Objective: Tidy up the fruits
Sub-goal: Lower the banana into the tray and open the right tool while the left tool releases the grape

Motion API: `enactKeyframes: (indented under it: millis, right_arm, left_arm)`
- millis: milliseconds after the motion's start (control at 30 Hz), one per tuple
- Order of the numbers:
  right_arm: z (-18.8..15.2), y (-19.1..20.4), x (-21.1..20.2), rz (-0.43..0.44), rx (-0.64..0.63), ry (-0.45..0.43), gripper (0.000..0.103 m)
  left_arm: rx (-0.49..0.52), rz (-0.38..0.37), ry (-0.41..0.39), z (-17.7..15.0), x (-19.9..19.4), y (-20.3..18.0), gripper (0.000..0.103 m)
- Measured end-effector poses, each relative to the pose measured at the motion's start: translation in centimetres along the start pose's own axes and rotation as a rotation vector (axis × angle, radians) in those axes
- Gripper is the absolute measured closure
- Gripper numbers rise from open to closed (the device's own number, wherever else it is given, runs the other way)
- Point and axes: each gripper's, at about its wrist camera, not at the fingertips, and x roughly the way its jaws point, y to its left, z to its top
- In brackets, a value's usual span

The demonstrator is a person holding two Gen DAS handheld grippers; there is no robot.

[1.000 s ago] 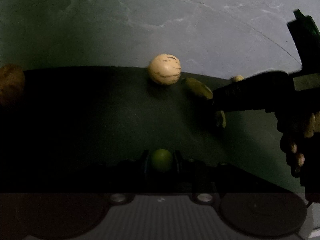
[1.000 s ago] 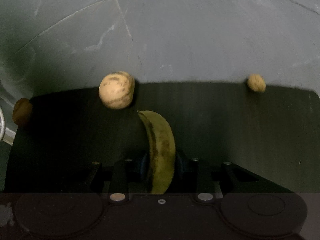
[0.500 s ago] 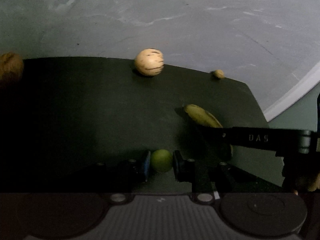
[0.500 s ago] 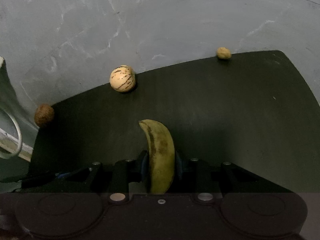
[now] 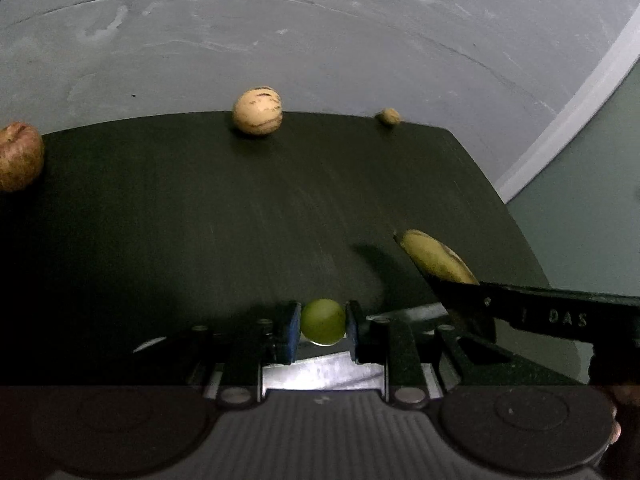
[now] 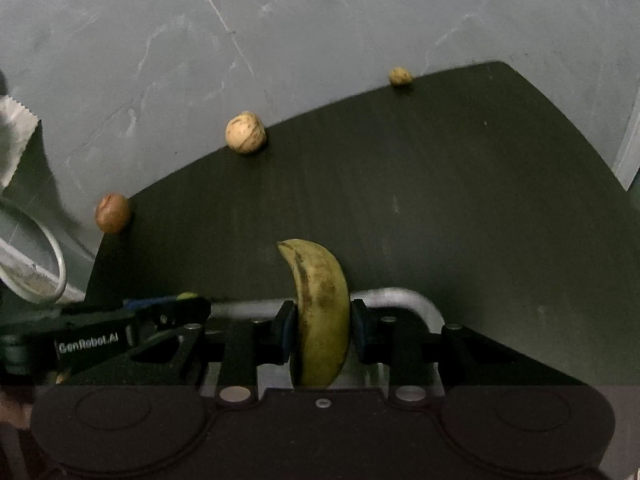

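Note:
My left gripper point(image 5: 322, 322) is shut on a small green round fruit point(image 5: 323, 321), held above the near edge of the dark table point(image 5: 240, 208). My right gripper point(image 6: 323, 330) is shut on a greenish-yellow banana point(image 6: 320, 308) that points forward between its blue pads. In the left wrist view the banana point(image 5: 434, 256) and the right gripper's black finger show at the right. The left gripper appears at the lower left of the right wrist view. A striped cream melon point(image 5: 258, 110) point(image 6: 245, 132), a brown apple point(image 5: 18, 156) point(image 6: 113, 213) and a small tan fruit point(image 5: 389, 116) point(image 6: 400, 76) sit along the table's far edge.
A metal rail or tray rim point(image 6: 400, 296) runs just under both grippers at the table's near edge. A round metal bowl point(image 6: 28, 264) and crinkled white paper point(image 6: 16, 140) stand at the left, off the table. Grey floor lies beyond.
Both grippers have drawn back toward the near edge with their fruits, so the table fruits look farther and smaller. A metal rail has come into view beneath them.

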Motion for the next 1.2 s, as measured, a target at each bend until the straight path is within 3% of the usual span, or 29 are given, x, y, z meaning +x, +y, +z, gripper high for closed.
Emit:
enactKeyframes:
  millis: [400,767,1200]
  right_arm:
    - [-3.0,-1.2,-0.8,0.005,-0.01,0.048,0.072]
    - [-4.1,-1.6,-0.7,-0.009,-0.033,0.09,0.072]
    - [-4.4,-1.5,-1.0,-0.019,-0.023,0.077,0.072]
  left_arm:
    - [0.105,-0.014,0.083,-2.0,1.3,-2.8,0.078]
    - [0.114,0.034,0.117,-3.2,2.6,-3.0,0.077]
    - [0.138,0.062,0.146,-3.9,3.3,-3.6,0.077]
